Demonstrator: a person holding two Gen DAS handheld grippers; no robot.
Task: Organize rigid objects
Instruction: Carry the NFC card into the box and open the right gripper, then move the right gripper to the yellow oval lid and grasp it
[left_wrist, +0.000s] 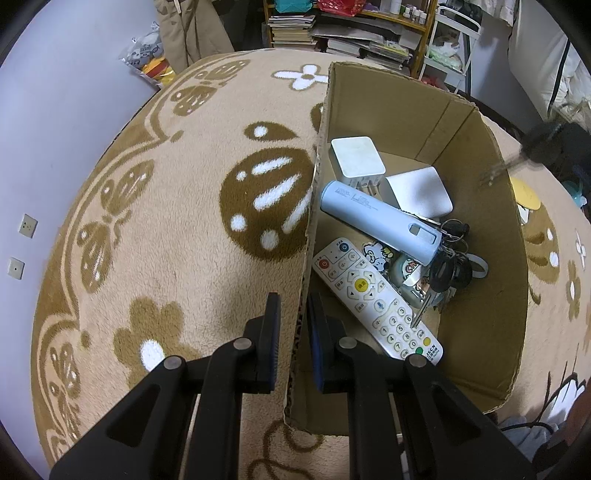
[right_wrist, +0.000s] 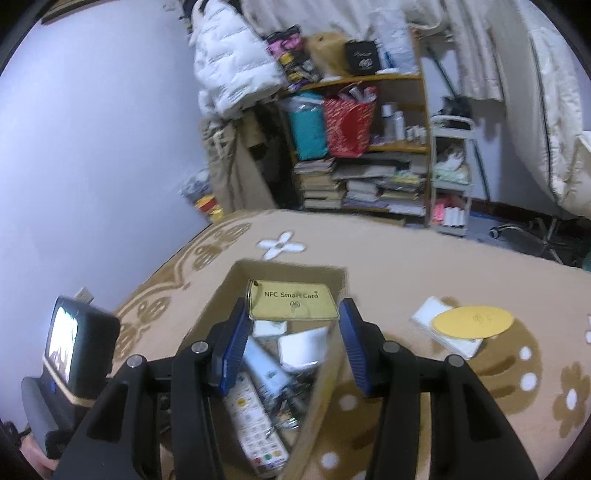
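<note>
A cardboard box (left_wrist: 461, 155) stands on the patterned rug. It holds a white remote (left_wrist: 373, 299), a light blue power bank (left_wrist: 376, 221), two white adapters (left_wrist: 356, 157), keys (left_wrist: 448, 266) and stickers. My left gripper (left_wrist: 293, 325) is shut on the box's left wall (left_wrist: 314, 206). My right gripper (right_wrist: 291, 321) is over the box (right_wrist: 221, 291) and holds a gold NFC Smart Card (right_wrist: 293, 300) by its two side edges. The remote (right_wrist: 255, 424) and the power bank (right_wrist: 264, 363) lie below it.
A yellow disc (right_wrist: 472, 322) on a white pad (right_wrist: 439, 328) lies on the rug right of the box. A bookshelf (right_wrist: 369, 166) with stacked books and bags stands at the back, a white cart (right_wrist: 450, 173) beside it. The wall (left_wrist: 55, 129) is on the left.
</note>
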